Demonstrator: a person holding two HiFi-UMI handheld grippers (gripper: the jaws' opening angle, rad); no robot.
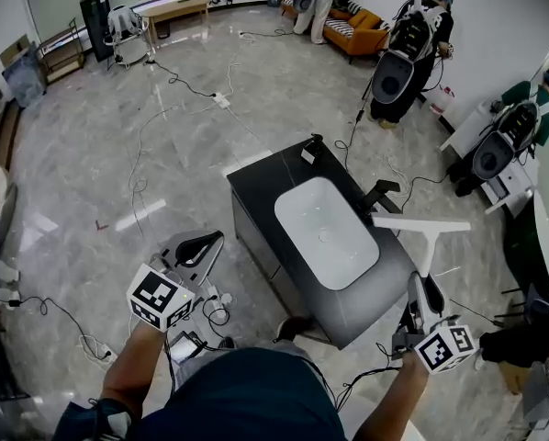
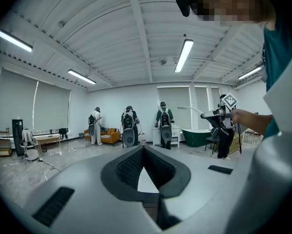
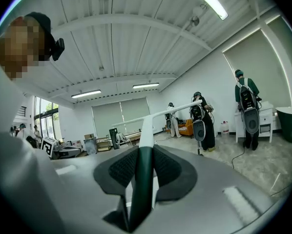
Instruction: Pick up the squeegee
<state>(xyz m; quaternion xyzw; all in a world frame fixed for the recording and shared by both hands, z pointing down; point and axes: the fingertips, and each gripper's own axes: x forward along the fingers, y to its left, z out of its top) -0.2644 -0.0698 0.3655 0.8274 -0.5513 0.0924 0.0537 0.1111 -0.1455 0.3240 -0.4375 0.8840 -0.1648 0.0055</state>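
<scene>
The squeegee (image 1: pixel 422 227) has a white T-shaped blade and neck on a dark green handle. My right gripper (image 1: pixel 428 292) is shut on that handle and holds it upright in the air, just off the cabinet's right corner. In the right gripper view the green handle (image 3: pixel 142 179) is pinched between the pads, and the white blade (image 3: pixel 158 115) stretches across above them. My left gripper (image 1: pixel 210 242) hovers over the floor left of the cabinet, its jaws together with nothing between them (image 2: pixel 143 150). From the left gripper view the right gripper (image 2: pixel 217 114) and the squeegee (image 2: pixel 190 108) show at the right.
A black vanity cabinet (image 1: pixel 265 184) with a white basin (image 1: pixel 325 232) stands in front of me. Cables (image 1: pixel 178 85) trail over the marble floor. People with backpack units (image 1: pixel 403 53) stand at the far right near an orange sofa (image 1: pixel 359 31). A green bathtub (image 2: pixel 197 136) lies further off.
</scene>
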